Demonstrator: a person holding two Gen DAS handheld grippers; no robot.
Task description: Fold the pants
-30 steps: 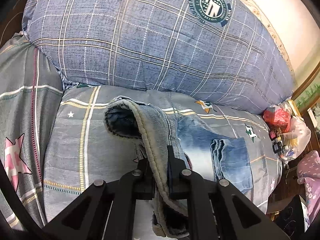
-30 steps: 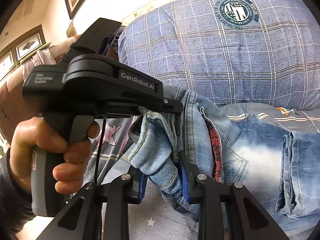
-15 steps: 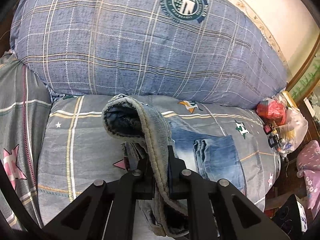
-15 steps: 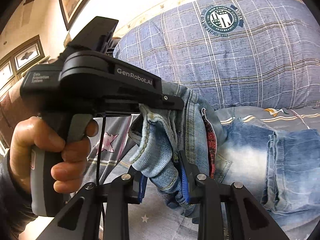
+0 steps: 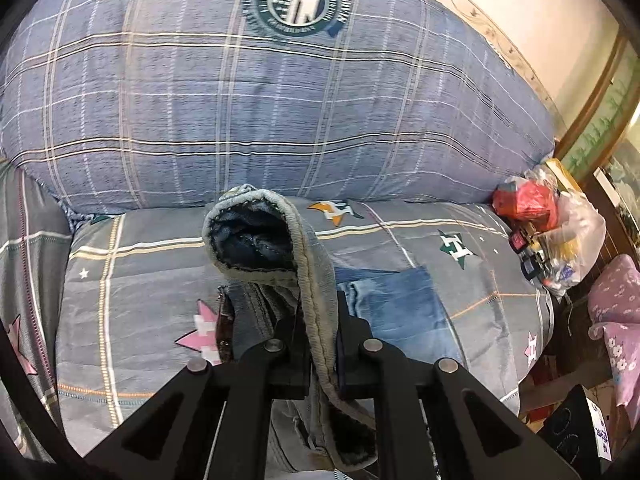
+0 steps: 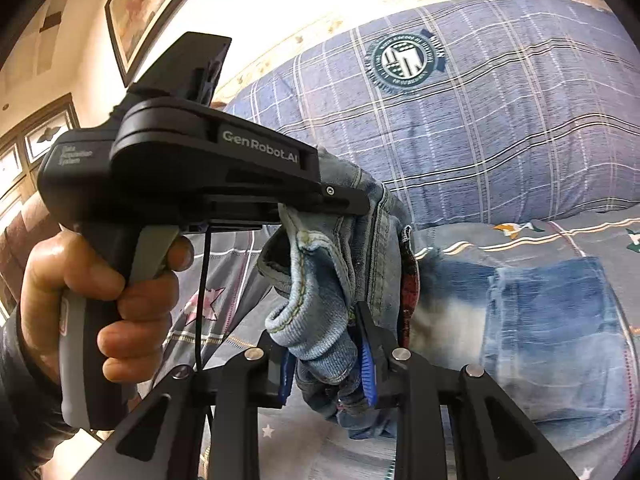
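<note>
Blue plaid pillow (image 5: 280,112): fills the upper half of the left-wrist frame, round green-and-white crest near top centre; crest lettering too blurred to read. Grey bedcover (image 5: 140,280): lower half of the frame, plaid lines with star prints, runs off the left and bottom edges. Pants (image 5: 304,280): faded blue denim, task item; one bunched edge lifted off the bedcover at frame centre, dark inside of the fabric facing the camera, the rest lying flat on the cover to the right in a folded pale-blue block. Left gripper (image 5: 323,356): black, lower centre, jaws pressed together on a thick seamed edge of the pants; its body blocks the fabric hanging below. Right gripper (image 6: 326,364): black with blue pads, lower centre of the right-wrist frame, jaws pinching a thick wad of denim with stitched hem; red patterned lining shows just right of the wad. Left hand (image 6: 100,304): left side of the right-wrist frame, wrapped round the handle of the other tool, finger on the trigger; tool and hand hide much of the room and bedcover behind. Framed picture (image 6: 160,4): upper left, cut by the frame edge, subject unclear. Plastic bag (image 5: 560,236): right edge of the left-wrist frame, beside the pillow, red and yellow contents not identifiable. Purple floral fabric (image 5: 616,320): lower right, cut off.
</note>
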